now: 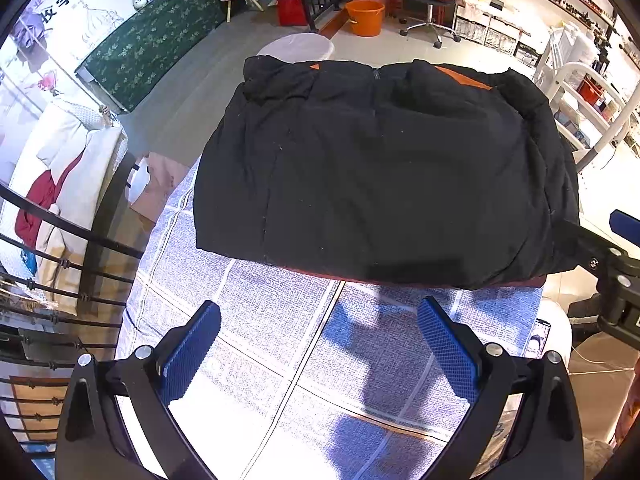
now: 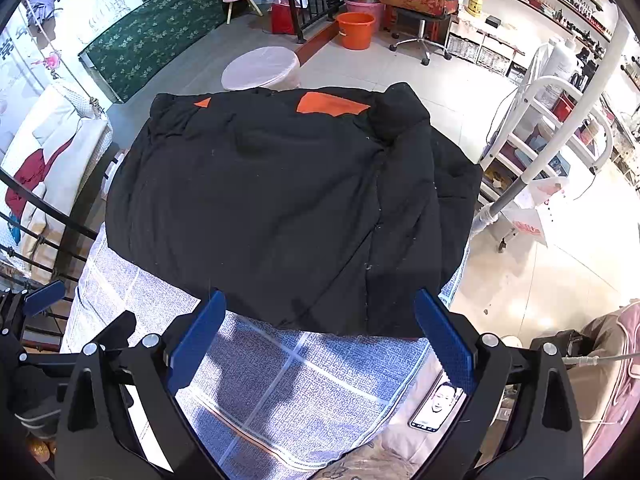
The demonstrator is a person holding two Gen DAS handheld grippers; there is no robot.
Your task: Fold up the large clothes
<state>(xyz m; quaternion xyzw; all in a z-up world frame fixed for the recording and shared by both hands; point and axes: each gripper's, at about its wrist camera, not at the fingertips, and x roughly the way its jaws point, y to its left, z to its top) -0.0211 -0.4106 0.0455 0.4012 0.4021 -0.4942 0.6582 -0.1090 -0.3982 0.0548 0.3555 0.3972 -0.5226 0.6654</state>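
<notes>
A black padded jacket point(image 1: 380, 176) with orange patches lies folded into a thick block on the blue-white checked cloth point(image 1: 280, 320) of the table. In the left wrist view my left gripper point(image 1: 318, 320) hovers open over bare cloth, a little short of the jacket's near edge. The right gripper shows at that view's right edge, one blue pad point(image 1: 624, 226) visible. In the right wrist view the same jacket point(image 2: 280, 200) fills the middle, and my right gripper point(image 2: 320, 312) stands open with its fingertips at the jacket's near hem, nothing held.
A phone point(image 2: 438, 404) lies on the table's near right corner. A round white stool point(image 2: 262, 68), an orange bucket point(image 2: 355, 30), a swivel chair and black railings point(image 1: 60, 248) stand around. White rack point(image 2: 560, 120) at right, open floor beyond the table.
</notes>
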